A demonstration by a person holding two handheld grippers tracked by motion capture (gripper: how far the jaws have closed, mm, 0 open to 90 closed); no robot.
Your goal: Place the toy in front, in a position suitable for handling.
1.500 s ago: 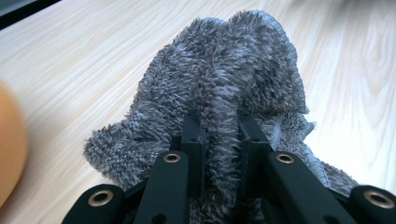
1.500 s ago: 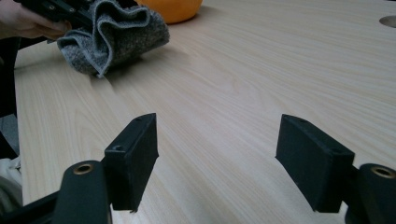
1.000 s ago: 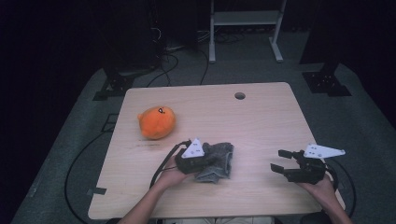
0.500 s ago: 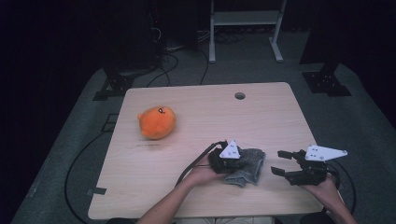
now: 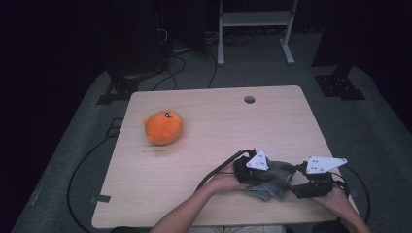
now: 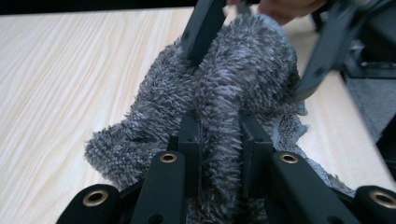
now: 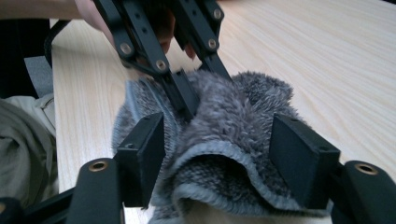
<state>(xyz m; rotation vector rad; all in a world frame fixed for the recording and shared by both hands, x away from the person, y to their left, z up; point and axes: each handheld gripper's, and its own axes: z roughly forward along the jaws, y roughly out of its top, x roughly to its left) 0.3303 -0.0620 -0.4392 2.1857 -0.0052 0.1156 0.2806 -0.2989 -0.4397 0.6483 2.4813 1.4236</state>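
We note a grey fuzzy cloth point(image 5: 276, 178), bunched into folds, lying on the light wooden table point(image 5: 209, 131) near its front right edge. One ridge of pile stands up; a hemmed edge curls open toward the front.

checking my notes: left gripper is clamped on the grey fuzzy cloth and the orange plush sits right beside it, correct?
Not quite. The left gripper is clamped on the grey fuzzy cloth, but the orange plush sits well apart from it, off toward the table's far left, as the high view shows.
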